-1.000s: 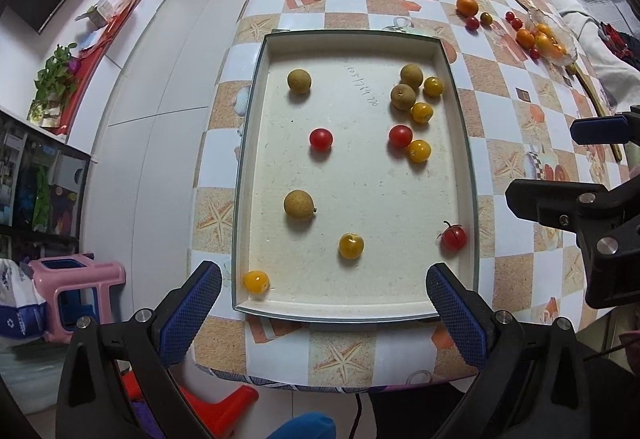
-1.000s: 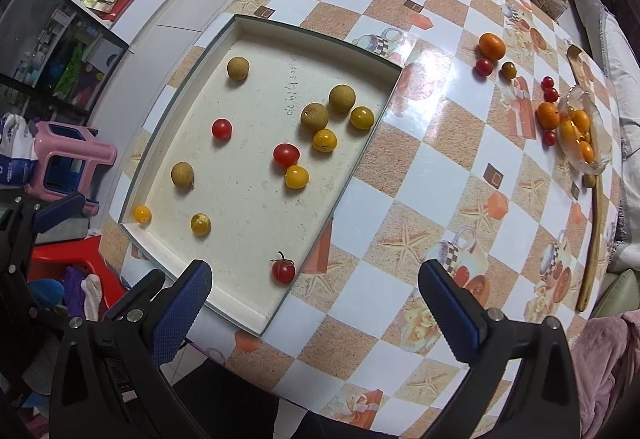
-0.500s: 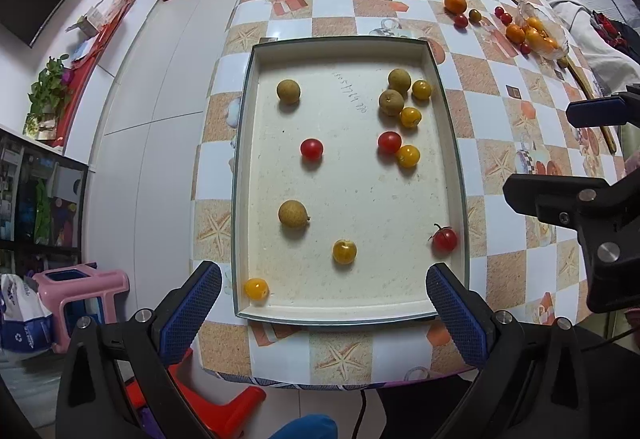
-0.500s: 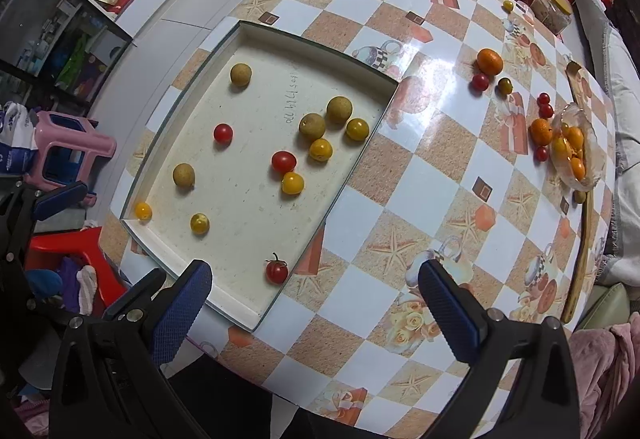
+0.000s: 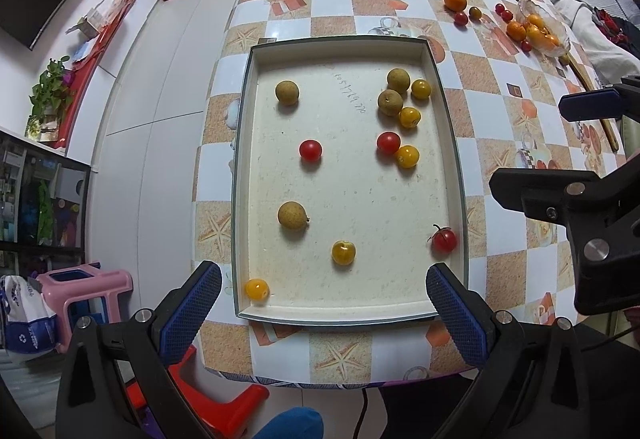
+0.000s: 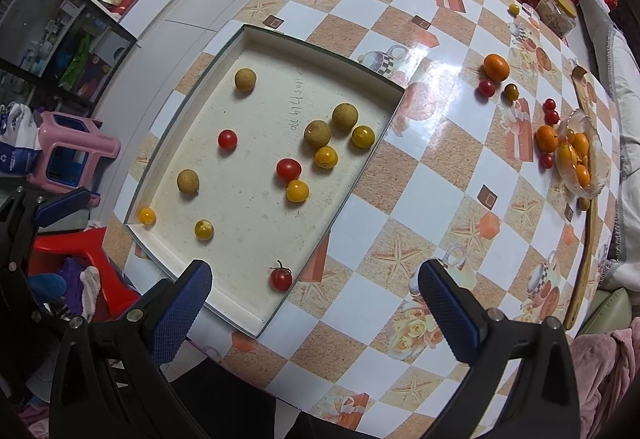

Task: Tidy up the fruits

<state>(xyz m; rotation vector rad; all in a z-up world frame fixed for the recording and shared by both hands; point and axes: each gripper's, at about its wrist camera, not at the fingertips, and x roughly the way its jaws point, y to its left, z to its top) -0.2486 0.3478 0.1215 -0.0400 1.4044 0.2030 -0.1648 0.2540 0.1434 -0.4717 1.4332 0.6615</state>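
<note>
A shallow cream tray [image 5: 352, 315] [image 6: 236, 319] lies on the checkered table and holds several red tomatoes, yellow tomatoes and brown longans. A red tomato with a stem [image 5: 444, 240] [image 6: 281, 278] sits by its near right corner. A yellow tomato [image 5: 256, 288] lies in the near left corner. My left gripper [image 5: 324, 303] is open and empty, high above the tray's near edge. My right gripper [image 6: 316, 299] is open and empty, above the table just right of the tray; it also shows in the left wrist view [image 5: 568, 143].
More fruit lies at the table's far right: an orange [image 6: 496, 66], small red tomatoes [image 6: 486, 88], and a glass dish [image 6: 580, 191] of orange fruit beside a long wooden spoon [image 6: 586, 247]. Packets crowd the far edge. A pink stool [image 5: 86, 289] stands on the floor at left.
Both grippers have pulled back and up from the table, so the tray looks smaller and farther. No fruit has moved. Both stay open.
</note>
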